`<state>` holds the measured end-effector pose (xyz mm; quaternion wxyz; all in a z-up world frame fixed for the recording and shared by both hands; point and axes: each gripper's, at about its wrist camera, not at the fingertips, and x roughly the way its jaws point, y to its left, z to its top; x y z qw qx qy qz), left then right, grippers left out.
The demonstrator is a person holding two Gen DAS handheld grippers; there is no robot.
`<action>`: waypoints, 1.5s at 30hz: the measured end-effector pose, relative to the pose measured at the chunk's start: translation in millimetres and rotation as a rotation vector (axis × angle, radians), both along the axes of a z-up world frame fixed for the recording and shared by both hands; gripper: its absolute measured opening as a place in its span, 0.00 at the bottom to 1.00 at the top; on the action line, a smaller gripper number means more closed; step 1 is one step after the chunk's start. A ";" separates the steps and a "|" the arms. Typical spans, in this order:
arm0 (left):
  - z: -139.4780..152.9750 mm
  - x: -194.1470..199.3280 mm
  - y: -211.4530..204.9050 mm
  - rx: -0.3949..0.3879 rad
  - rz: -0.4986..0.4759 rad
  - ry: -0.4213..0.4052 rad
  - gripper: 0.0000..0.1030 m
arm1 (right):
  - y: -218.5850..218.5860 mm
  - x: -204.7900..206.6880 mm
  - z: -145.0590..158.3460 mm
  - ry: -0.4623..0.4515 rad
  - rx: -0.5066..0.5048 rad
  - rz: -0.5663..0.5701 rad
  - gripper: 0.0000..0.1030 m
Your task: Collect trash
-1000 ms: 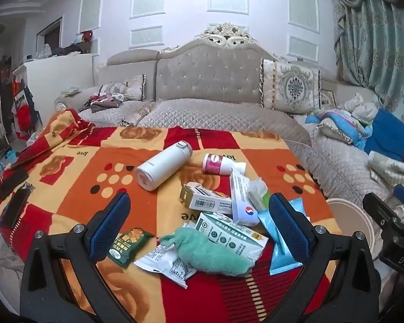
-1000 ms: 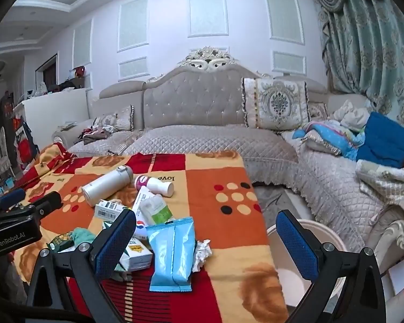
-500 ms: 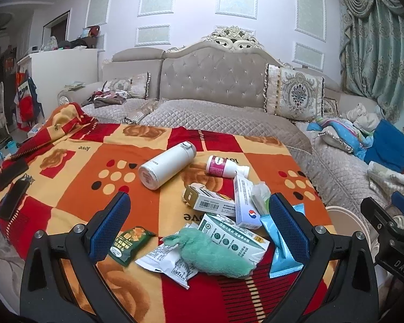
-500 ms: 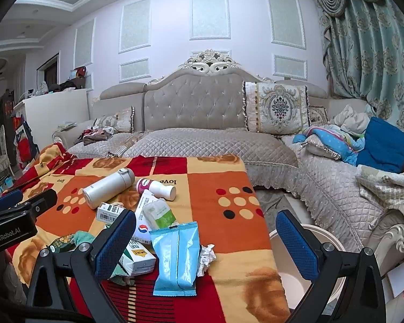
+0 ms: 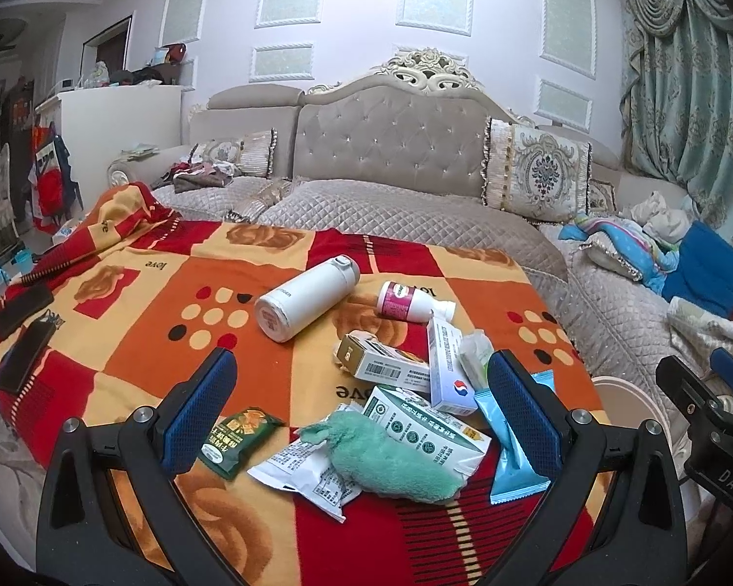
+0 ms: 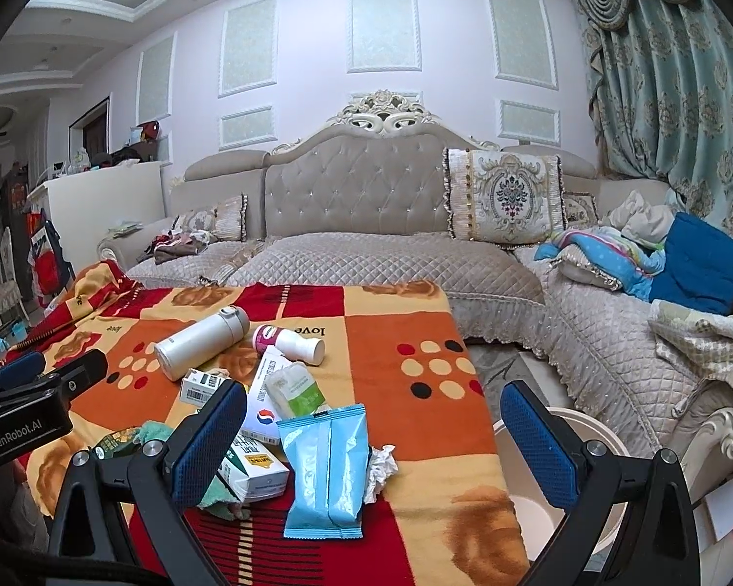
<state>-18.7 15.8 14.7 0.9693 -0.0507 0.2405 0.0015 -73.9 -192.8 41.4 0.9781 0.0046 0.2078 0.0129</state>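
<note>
Litter lies on a red and orange blanket (image 5: pixel 137 322): a light blue wrapper (image 6: pixel 328 469), a crumpled paper ball (image 6: pixel 381 469), a white printed sachet (image 5: pixel 308 476), a dark green snack packet (image 5: pixel 237 442), several small cartons (image 5: pixel 427 432) and a green tissue pack (image 6: pixel 295 388). A white flask (image 5: pixel 308 303) and a pink-labelled bottle (image 5: pixel 410 302) lie further back. A mint green cloth (image 5: pixel 391 459) rests on the sachet. My left gripper (image 5: pixel 361 412) hangs open above the pile. My right gripper (image 6: pixel 374 437) is open over the blue wrapper and paper ball.
A cream round bin (image 6: pixel 581 483) stands on the floor just right of the blanket's edge. Two dark phones (image 5: pixel 22 337) lie at the blanket's left. A grey tufted sofa (image 5: pixel 396 156) with cushions and heaped clothes (image 6: pixel 659 254) runs behind and along the right.
Both grippers have tilted and shifted slightly, so the pile sits a little higher and closer in view. Nothing on the blanket has moved and both grippers stay open.
</note>
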 end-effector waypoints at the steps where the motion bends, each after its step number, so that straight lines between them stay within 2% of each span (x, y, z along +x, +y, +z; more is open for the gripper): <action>1: -0.6 -0.4 -1.0 0.000 0.000 0.000 0.99 | -0.1 0.2 0.7 0.000 0.001 0.001 1.00; 45: -2.2 0.9 6.0 0.009 0.002 0.023 0.99 | -1.8 1.6 -3.9 0.011 0.012 0.004 1.00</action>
